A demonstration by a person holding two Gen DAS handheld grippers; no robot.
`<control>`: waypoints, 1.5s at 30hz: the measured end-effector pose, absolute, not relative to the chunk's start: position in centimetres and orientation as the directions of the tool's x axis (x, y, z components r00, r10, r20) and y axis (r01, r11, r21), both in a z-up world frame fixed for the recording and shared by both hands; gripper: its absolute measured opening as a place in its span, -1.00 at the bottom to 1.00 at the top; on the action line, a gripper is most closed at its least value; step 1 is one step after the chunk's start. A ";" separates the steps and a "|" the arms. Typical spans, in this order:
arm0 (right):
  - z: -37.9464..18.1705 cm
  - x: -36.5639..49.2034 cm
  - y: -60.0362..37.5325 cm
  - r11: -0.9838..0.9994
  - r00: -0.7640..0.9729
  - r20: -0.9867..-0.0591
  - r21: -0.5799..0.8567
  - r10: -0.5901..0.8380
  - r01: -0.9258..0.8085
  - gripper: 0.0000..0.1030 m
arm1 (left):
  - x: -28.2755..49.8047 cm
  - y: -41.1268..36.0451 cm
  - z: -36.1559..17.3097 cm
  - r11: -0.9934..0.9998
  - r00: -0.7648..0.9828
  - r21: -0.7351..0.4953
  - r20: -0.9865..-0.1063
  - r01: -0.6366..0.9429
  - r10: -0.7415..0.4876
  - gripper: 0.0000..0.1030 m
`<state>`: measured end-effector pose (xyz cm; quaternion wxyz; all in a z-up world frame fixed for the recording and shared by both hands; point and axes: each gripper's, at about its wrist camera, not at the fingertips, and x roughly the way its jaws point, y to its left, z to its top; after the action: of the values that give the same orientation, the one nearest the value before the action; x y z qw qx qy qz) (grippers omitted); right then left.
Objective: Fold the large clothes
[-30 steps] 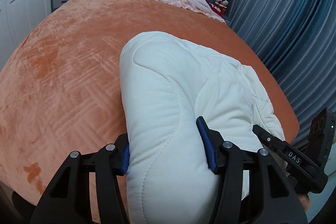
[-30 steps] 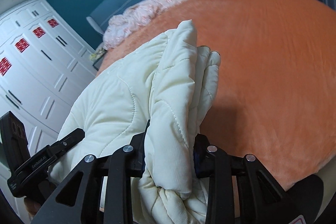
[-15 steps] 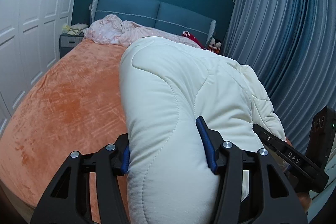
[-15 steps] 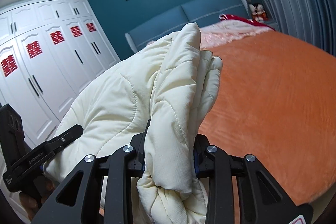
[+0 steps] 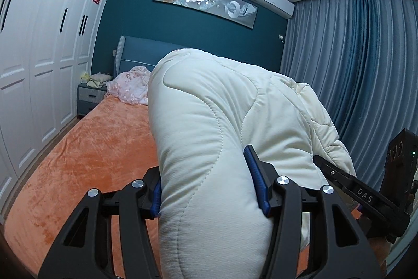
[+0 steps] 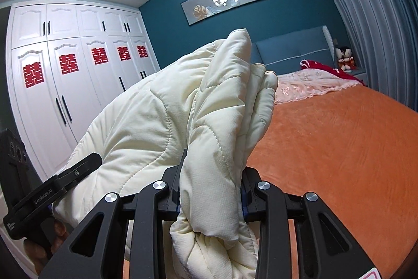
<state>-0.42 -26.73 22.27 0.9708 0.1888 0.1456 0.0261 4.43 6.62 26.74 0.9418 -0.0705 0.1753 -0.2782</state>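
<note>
A cream quilted padded coat (image 5: 209,127) hangs in the air between both grippers, above an orange bed cover (image 5: 86,148). My left gripper (image 5: 209,187) is shut on a thick puffy fold of the coat, its blue pads pressing both sides. In the right wrist view my right gripper (image 6: 213,190) is shut on a bunched edge of the same coat (image 6: 162,127), with layers sticking up past the fingers and a clump hanging below. Each gripper shows in the other's view: the right one (image 5: 365,198) at the lower right, the left one (image 6: 52,187) at the lower left.
The orange bed (image 6: 339,148) stretches ahead to a blue headboard (image 6: 292,49). A pink crumpled quilt (image 6: 308,85) lies near the pillows. White wardrobes (image 5: 39,69) line the left side, blue curtains (image 5: 360,75) the right. A nightstand (image 5: 88,96) stands by the headboard.
Both grippers have risen and tilted up, lifting the coat off the bed. The views now show the wall, wardrobes and ceiling instead of mostly bed surface. Both grips are unchanged.
</note>
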 end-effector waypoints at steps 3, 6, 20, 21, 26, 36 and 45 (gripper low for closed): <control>23.1 0.8 -26.0 0.939 0.962 -0.251 0.343 0.107 -0.015 -0.41 | 5.3 7.5 27.2 0.830 0.794 -0.238 -0.249 0.505 -0.554 0.01; 23.7 2.1 -25.3 0.949 0.966 -0.238 0.313 0.102 -0.023 -0.41 | 6.7 8.0 27.3 0.827 0.802 -0.241 -0.217 0.508 -0.556 0.01; 18.2 13.2 -25.3 0.966 0.940 -0.325 0.258 0.107 -0.021 -0.41 | 18.8 7.4 19.7 0.809 0.774 -0.337 -0.270 0.481 -0.573 0.01; 17.5 14.0 -25.3 0.966 0.935 -0.337 0.257 0.109 -0.020 -0.41 | 19.7 7.4 18.6 0.811 0.770 -0.344 -0.286 0.474 -0.571 0.01; 12.9 17.6 -25.7 0.958 0.906 -0.401 0.286 0.134 -0.016 -0.41 | 23.4 7.0 13.0 0.819 0.747 -0.376 -0.358 0.434 -0.560 0.01; 2.2 22.0 -25.4 0.945 0.814 -0.563 0.322 0.145 0.055 -0.41 | 28.0 6.3 1.6 0.853 0.675 -0.371 -0.525 0.367 -0.518 0.01; -5.1 22.6 -24.5 0.940 0.734 -0.662 0.325 0.151 0.100 -0.37 | 28.8 6.5 -5.8 0.878 0.626 -0.344 -0.616 0.334 -0.479 0.06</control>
<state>22.63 -24.46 -5.11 0.9151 0.1722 0.3643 0.0137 28.81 6.53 -5.76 0.8962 -0.0984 0.3684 -0.2268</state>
